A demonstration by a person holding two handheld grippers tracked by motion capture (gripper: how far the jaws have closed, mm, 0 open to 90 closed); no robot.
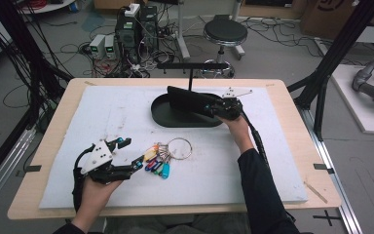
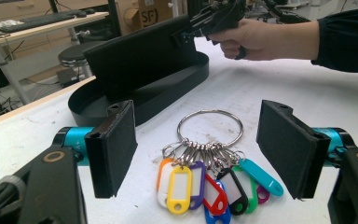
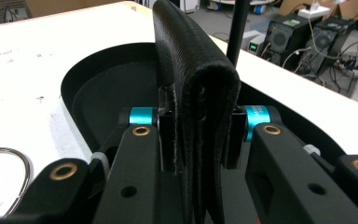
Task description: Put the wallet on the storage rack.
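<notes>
Keys come nearest: the key ring (image 2: 209, 128) lies flat on the white mat (image 1: 126, 112), its coloured tags (image 2: 205, 184) fanned toward our left gripper (image 1: 126, 153), which sits low with its jaws spread wide on either side of the bunch, holding nothing. In the left gripper view the 2 pads (image 2: 114, 147) flank the tags without touching them.

Farther off, our right gripper (image 1: 214, 108) is clamped on the black wallet (image 3: 193, 93), holding it upright on its edge over the black oval tray (image 1: 163, 114). In the right gripper view both jaws press the folded leather between them. Behind the tray rises a thin black T-shaped stand (image 1: 191, 68).

We judge the step in hand to be the pick-up of the keys, while the wallet is held steady at the tray. The next move calls for closing the left jaws on the cluster of tags or the ring; a flat ring on a mat is hard to get under, so the tags look like the better purchase.

Room is generous: bare mat lies all around the keys, and they sit well apart from the tray rim. The table edge (image 1: 44, 146) is near our left hand, so any lift should travel inward, toward the tray, keeping clear of the stand's post.
</notes>
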